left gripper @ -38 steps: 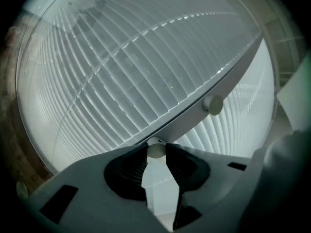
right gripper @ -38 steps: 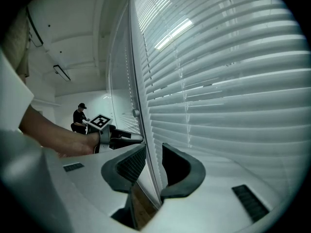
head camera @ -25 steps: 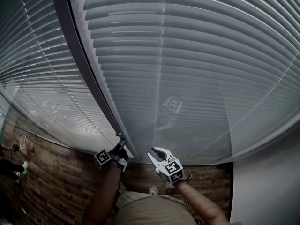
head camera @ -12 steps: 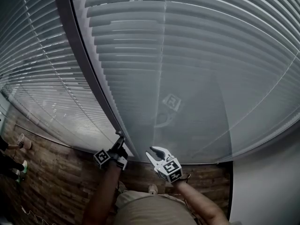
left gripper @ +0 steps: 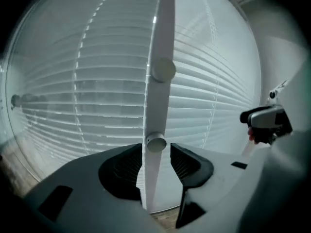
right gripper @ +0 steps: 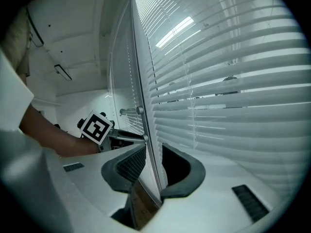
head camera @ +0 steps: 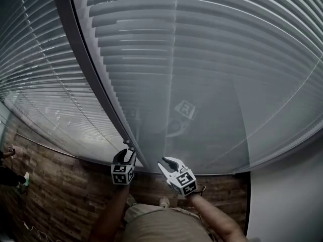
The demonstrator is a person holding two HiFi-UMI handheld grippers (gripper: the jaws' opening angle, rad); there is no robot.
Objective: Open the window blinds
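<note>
White slatted blinds (head camera: 202, 59) hang shut behind glass, split by a pale upright frame bar (head camera: 96, 84). In the left gripper view the bar (left gripper: 160, 42) carries two round knobs, an upper one (left gripper: 163, 69) and a lower one (left gripper: 156, 142). My left gripper (left gripper: 156, 147) (head camera: 124, 153) has the lower knob between its jaws, which are opening; the pads stand clear of it. My right gripper (head camera: 165, 161) (right gripper: 153, 152) hovers shut just right of the bar, holding nothing, with the frame edge (right gripper: 141, 81) beyond its jaws.
Brick-patterned floor (head camera: 50, 195) lies below the window. A white wall (head camera: 287, 195) closes the right side. Another person's feet (head camera: 22, 183) show at the far left. A second blind panel (head camera: 40, 74) runs left of the bar.
My left gripper has rolled about its own axis at the bar, so its marker cube now faces up, and its jaws have spread. The right gripper has stayed put.
</note>
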